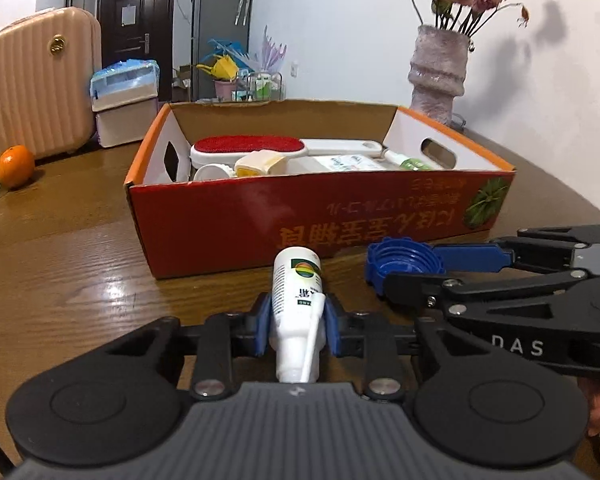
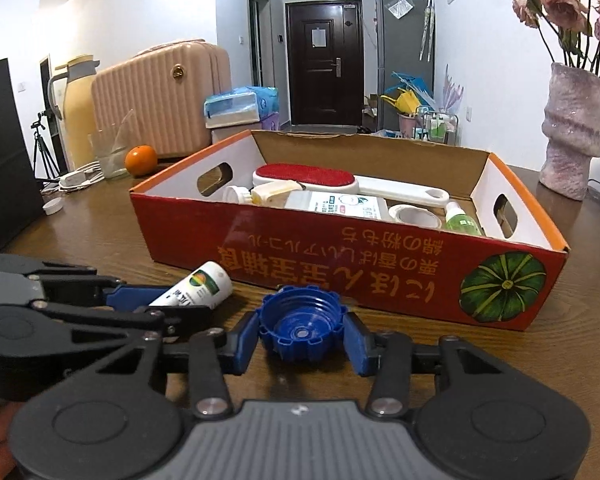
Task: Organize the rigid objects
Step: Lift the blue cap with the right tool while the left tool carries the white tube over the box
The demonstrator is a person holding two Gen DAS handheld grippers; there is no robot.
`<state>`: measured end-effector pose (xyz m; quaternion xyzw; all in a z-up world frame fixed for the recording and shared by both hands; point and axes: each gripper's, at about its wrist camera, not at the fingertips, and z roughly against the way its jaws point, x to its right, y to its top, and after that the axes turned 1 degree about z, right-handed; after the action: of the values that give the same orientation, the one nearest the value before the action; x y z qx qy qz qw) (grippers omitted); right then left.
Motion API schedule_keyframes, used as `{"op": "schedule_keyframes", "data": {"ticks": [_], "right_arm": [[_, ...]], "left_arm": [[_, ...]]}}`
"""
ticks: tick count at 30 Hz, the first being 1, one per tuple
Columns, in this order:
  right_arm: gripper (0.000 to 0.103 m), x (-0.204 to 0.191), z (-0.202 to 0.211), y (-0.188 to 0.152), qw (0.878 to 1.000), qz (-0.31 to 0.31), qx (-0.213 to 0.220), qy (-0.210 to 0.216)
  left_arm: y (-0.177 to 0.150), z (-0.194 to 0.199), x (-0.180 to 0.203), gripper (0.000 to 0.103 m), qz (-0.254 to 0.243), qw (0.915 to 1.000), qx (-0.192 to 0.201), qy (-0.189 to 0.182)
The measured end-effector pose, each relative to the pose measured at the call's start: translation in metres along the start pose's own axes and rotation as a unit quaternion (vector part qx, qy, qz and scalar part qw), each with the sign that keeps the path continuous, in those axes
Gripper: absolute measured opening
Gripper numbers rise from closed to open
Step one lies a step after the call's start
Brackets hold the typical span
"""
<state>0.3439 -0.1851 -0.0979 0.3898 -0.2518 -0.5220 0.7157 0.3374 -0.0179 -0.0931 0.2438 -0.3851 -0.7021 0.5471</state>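
Brown glossy wooden table [image 1: 79,264] carries an open red cardboard box [image 1: 259,224] straight ahead of both grippers. Lying between the left gripper [image 1: 297,326] fingers, a white plastic bottle with a rainbow label [image 1: 295,292] is clamped by the blue pads. Beside it, the right gripper [image 2: 302,334] clasps a blue ribbed plastic cap [image 2: 302,330] resting open-side up.

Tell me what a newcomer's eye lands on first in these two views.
First the red cardboard box with orange lettering and a green pumpkin picture, mid-table, holding a red-topped lint brush and other odds and ends. In front of it, the left gripper pinches a white bottle lying on the table, while the right gripper closes on a blue cap.
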Motion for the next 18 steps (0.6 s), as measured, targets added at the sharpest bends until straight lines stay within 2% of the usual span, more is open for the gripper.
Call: {"op": "schedule_keyframes", "data": {"ticks": [5,10,18], "right_arm": [[0.045,-0.001,0.028,-0.006,1.0,-0.007,0.025,-0.01],[0.045,-0.001,0.071,-0.014,0.998,-0.017,0.059,-0.016],[0.045,0.005,0.137,-0.027,0.993,-0.043,0.107,-0.037]], "left_arm": [[-0.006,0.036,0.01,0.028,0.01,0.9987,0.042,0.028],[-0.012,0.085,0.011,0.028,0.045,0.9953,0.08,0.033],[-0.022,0.144,0.005,0.028,0.081,0.9894,0.11,0.048]]}}
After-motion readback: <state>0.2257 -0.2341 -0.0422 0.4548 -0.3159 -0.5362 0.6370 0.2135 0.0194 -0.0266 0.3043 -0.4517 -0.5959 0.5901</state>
